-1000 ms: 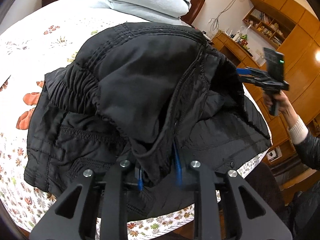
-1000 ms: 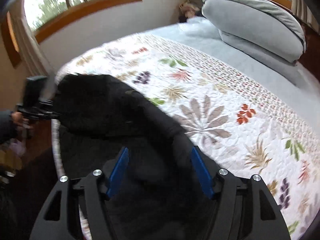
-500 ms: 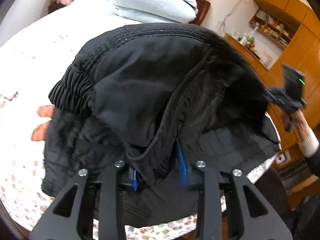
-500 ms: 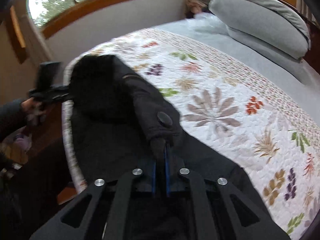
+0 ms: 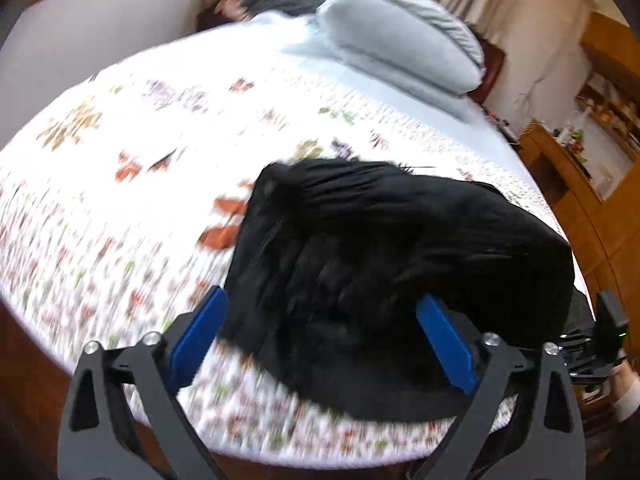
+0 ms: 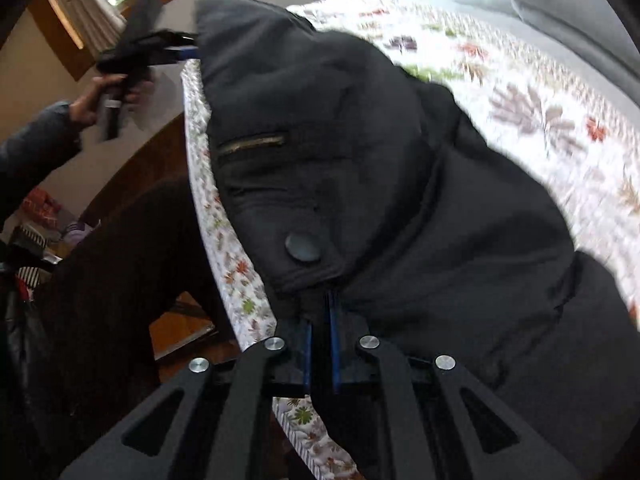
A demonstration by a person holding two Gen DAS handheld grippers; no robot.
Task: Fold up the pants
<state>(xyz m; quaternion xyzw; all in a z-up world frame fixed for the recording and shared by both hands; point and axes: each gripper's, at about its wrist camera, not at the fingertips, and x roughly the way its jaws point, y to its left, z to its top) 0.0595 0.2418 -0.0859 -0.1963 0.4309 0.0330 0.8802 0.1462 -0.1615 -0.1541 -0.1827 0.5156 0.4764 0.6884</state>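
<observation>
Pants (image 5: pixel 400 264), black: 1. Claws: 2, left claw (image 5: pixel 320 340) and right claw (image 6: pixel 320 344). Bed (image 5: pixel 120 200) with floral quilt: 1. Pillows (image 5: pixel 400 48), grey, stacked: 2. Button (image 6: pixel 303 247) on pants: 1.

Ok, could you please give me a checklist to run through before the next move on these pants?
1. Right hand-held gripper shut on the black padded pants, just below their round black button: ok.
2. Left hand-held gripper open, blue pads apart, gripping nothing: ok.
3. Pants resting on the white floral quilt: ok.
4. Pants lying flat: not ok, bunched in a mound.
5. Hems aligned: cannot tell, blurred and hidden.
</observation>
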